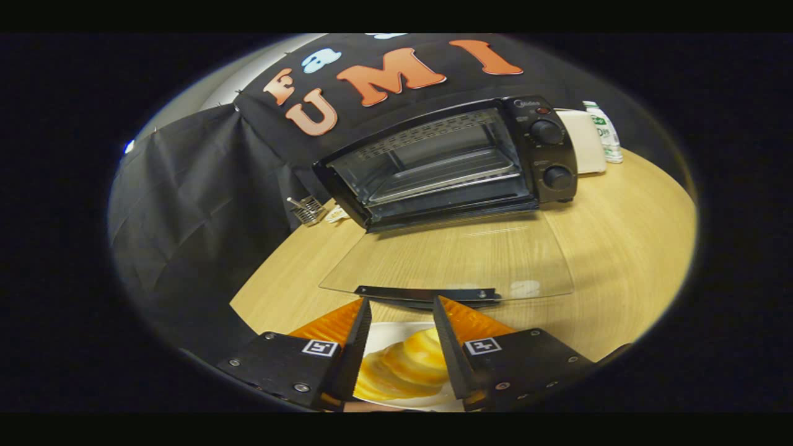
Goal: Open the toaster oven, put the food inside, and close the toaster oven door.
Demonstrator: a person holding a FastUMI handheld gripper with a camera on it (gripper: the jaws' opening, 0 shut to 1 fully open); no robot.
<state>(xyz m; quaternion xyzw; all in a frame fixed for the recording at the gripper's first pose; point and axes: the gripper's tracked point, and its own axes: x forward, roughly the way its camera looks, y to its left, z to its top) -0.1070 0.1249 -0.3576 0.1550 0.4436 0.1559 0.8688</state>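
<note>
Toaster oven [455, 161] boxy, glass door [452, 260] dropped flat, ridged pastry [403, 368] on plate [396, 331] between parted tool [401, 306] fingers

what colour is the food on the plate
Golden yellow; the food sits on a white plate between the open hand-held gripper fingers, gripper view.

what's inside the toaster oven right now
Through the open door, the oven holds only a wire rack. The food sits on a plate between the open gripper fingers.
</note>
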